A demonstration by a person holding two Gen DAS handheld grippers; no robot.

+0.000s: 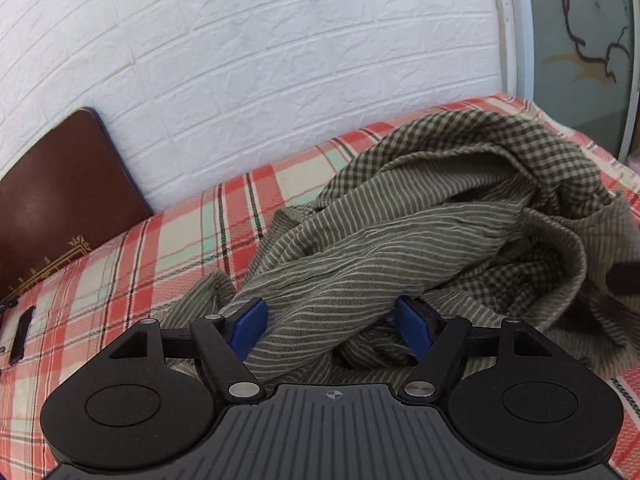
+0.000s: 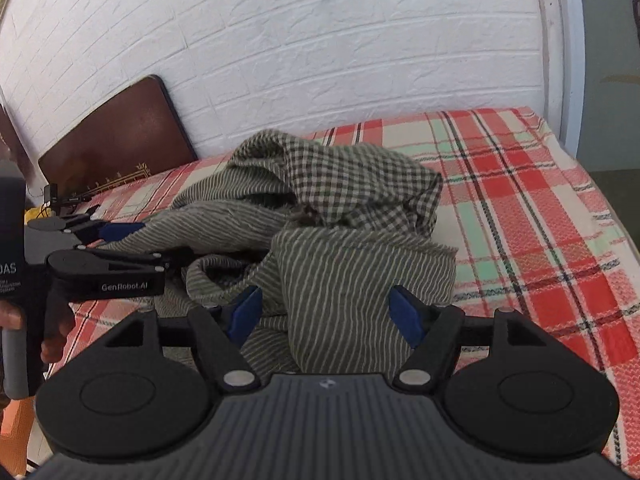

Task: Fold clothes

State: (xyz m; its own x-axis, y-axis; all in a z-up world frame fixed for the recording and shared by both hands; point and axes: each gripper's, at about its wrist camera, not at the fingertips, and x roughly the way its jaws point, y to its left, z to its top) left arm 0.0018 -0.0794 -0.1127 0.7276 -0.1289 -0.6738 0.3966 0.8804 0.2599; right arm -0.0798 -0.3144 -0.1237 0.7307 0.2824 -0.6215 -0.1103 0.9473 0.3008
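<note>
Folding had barely begun: the crumpled olive-green striped and checked cotton garment lay heaped on the red plaid bedsheet. Left claw and right claw stood released, straddling cloth without gripping.

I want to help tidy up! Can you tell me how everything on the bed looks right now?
Green cloth: crumpled in a heap, not folded, part striped and part checked.
Plaid bedsheet: spread flat under the cloth.
Brown board: leaning against the white wall.
Left gripper: fingers open, striped cloth lying between them, not pinched.
Right gripper: fingers open, a striped fold between them, not pinched.
</note>
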